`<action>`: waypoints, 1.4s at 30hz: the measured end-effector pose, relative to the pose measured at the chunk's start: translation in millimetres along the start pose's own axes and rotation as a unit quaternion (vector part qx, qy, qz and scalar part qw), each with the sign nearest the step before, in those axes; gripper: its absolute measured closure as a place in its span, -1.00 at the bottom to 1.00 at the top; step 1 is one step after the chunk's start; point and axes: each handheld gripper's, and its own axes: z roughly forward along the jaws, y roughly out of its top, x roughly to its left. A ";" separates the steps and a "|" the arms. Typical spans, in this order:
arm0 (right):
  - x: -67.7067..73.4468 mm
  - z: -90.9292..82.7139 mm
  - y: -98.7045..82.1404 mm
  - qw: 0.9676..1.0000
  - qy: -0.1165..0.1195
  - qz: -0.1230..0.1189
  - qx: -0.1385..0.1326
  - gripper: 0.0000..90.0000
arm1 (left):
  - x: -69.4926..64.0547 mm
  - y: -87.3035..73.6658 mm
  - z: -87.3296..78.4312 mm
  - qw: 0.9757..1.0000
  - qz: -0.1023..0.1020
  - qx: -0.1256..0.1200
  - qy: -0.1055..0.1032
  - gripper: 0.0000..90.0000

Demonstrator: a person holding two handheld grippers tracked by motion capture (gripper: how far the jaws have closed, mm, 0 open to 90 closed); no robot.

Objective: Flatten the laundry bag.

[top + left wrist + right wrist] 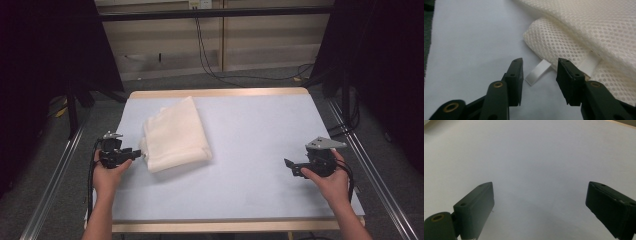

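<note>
The table lay under a pale sheet, most of its right half bare. A folded cream mesh cloth sat toward the far left corner (its near end by the left edge). The left gripper had its jaws half apart around the cloth's white tab, not pressing it. The right gripper, near the right edge, was wide apart, holding nothing.

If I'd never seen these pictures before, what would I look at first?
Probably the cream mesh cloth, folded and lying on the left part of the pale table. Next, the left gripper at its near corner, black fingers either side of a small white tab, not pinching it. The right gripper gapes over bare table.
</note>
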 end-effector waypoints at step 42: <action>2.6 -1.7 -1.6 1.000 0.000 -0.017 0.009 -0.82 | -35.5 25.0 1.5 0.997 -0.072 0.012 -0.015 0.96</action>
